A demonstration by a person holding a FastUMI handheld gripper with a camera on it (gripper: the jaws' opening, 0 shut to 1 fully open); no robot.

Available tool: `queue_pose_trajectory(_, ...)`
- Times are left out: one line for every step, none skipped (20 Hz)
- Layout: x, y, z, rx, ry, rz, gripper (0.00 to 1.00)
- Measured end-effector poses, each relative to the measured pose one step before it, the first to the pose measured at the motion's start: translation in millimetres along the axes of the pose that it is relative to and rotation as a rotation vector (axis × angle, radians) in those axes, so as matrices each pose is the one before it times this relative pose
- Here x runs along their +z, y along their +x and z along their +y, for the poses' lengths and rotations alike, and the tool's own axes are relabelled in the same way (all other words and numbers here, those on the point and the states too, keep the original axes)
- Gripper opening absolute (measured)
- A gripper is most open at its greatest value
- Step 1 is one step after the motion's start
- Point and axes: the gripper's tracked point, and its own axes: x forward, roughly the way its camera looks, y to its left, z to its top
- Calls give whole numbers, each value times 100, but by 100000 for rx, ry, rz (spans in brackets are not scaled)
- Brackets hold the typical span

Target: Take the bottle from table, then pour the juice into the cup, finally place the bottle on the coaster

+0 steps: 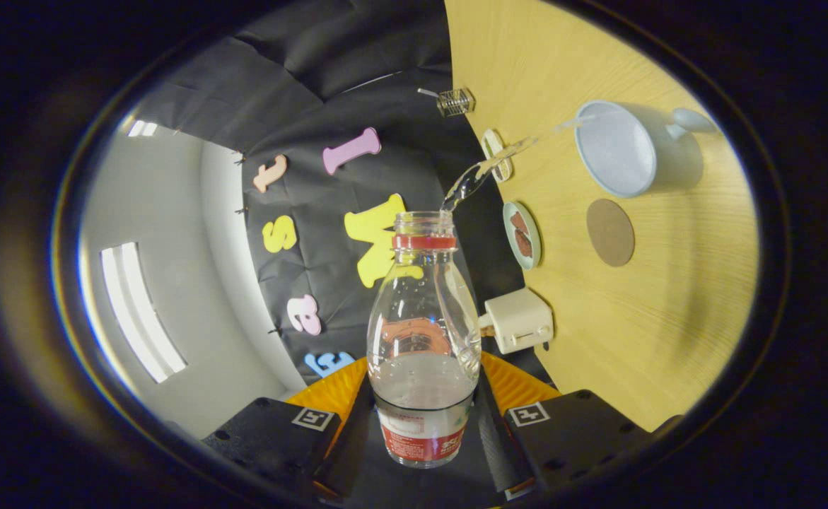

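— How did the clear plastic bottle with the red neck ring (423,332) look?
— Uncapped, part full, pinched between both fingers of the gripper (424,413), a clear stream arcing to the pale blue mug (619,148).
— And around it?
— A light wooden table (668,318), a round brown coaster (610,232) near the mug.

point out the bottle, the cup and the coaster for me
bottle (422,332): gripper view, clear body between the fingers
cup (615,148): gripper view, inner wall
coaster (610,232): gripper view, centre of the brown disc

Clear plastic bottle (423,339), red neck ring and label, between the fingers; beyond, pale-blue cup (616,148), brown round coaster (610,232), light wood-grain table (668,318).
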Motion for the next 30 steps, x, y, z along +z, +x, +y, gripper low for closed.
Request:
queue_pose_trajectory(-41,43,-1,115,53,299,75)
queue_pose_trajectory(35,-27,17,159,81,99,75)
queue_pose_trajectory(18,41,22,340,370,47,75)
queue_pose_trajectory(-9,10,126,489,828,177,75)
queue_pose_trajectory(44,-6,63,548,1202,-119,75)
queue_pose_trajectory(-42,84,-2,175,638,151,75)
queue_pose_trajectory(3,38,39,368,393,58,75)
queue_pose_trajectory(56,4,81,762,267,-460,75)
queue_pose_trajectory(-9,23,-23,264,53,-342,75)
queue_pose_trajectory(28,3,139,615,-2,-112,75)
queue_pose_trajectory(-39,66,27,342,63,-116,75)
queue_pose_trajectory(-262,67,27,286,383,-13,75)
queue_pose_trajectory(-145,35,-32,168,695,356,75)
queue_pose_trajectory(30,40,158,192,1270,364,75)
queue_pose_trajectory(-71,64,-5,5,1420,114,75)
queue_pose_trajectory(-24,55,82,107,1316,291,75)
queue_pose_trajectory(-25,26,36,80,1692,167,75)
queue_pose_trajectory(-49,50,114,134,1454,-71,75)
queue_pose_trajectory(-5,58,56,219,1228,-107,75)
queue_pose_trajectory(-89,61,-1,236,1315,-66,75)
queue_pose_trajectory(-54,20,-23,123,868,176,75)
queue_pose_trajectory(-61,65,19,41,558,-18,75)
queue_pose_trajectory(31,-12,-12,-185,428,44,75)
queue_pose_trajectory(141,98,189,213,634,-403,75)
queue_pose_trajectory(125,-30,39,457,674,-710,75)
queue_pose_trajectory(-16,14,-28,-247,486,418,74)
queue_pose_trajectory(-162,56,-158,106,847,-73,74)
queue_pose_trajectory(144,344,275,703,1444,-487,75)
queue_pose_trajectory(-94,16,196,731,1454,9,75)
queue_pose_trajectory(160,-166,11,219,916,-181,75)
